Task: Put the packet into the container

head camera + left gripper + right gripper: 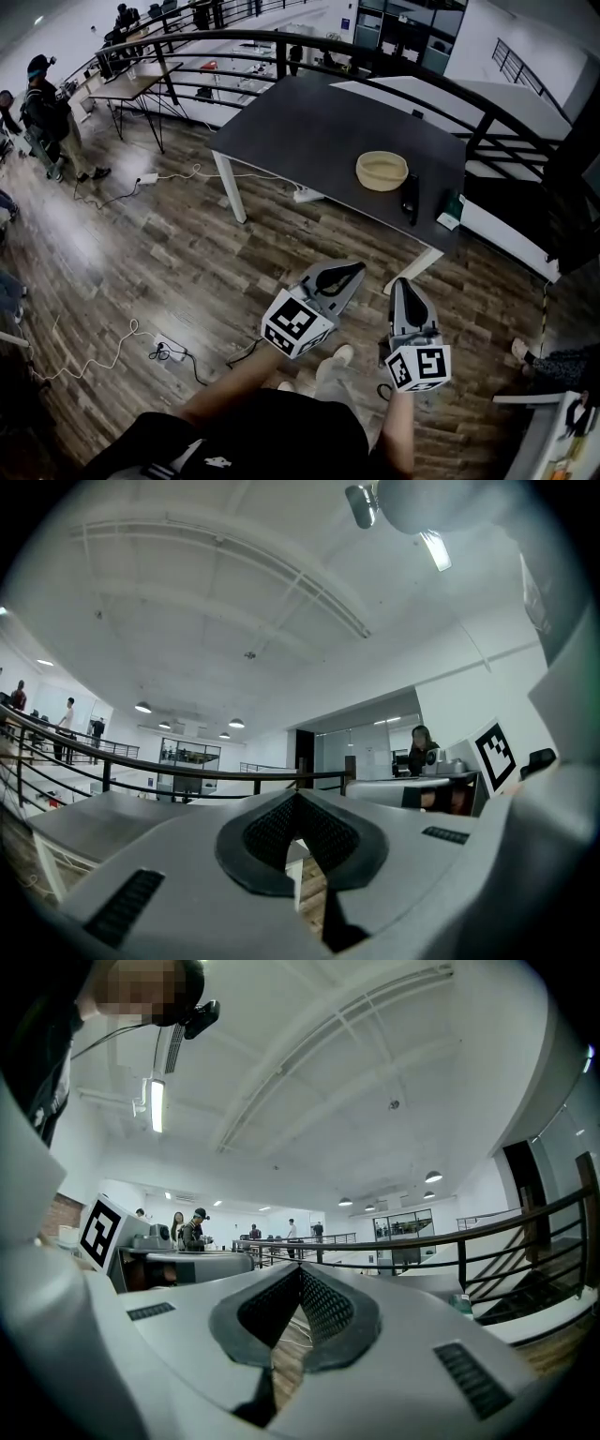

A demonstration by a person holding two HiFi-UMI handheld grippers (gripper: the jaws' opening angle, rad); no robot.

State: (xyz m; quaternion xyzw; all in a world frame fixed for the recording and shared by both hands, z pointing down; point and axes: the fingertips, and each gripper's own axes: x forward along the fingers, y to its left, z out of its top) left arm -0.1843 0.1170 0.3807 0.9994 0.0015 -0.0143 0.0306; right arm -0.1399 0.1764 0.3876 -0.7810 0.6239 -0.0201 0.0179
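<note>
A: We can't make out the dark thing beside the bowl on the tabletop.
B: Nor the small green item at its right edge; the railing hides our view of the far corner.

matt dark table — glossy wood-grain floor — matt beige container

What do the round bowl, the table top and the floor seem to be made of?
Bowl: pale beige, matte, thick rim; perhaps wood, bamboo fibre or plastic, too small to tell.
Table top: dark grey, smooth, dull sheen; likely laminate or painted board.
Floor: brown planks with grain and slight gloss; wood or wood-look laminate.
</note>
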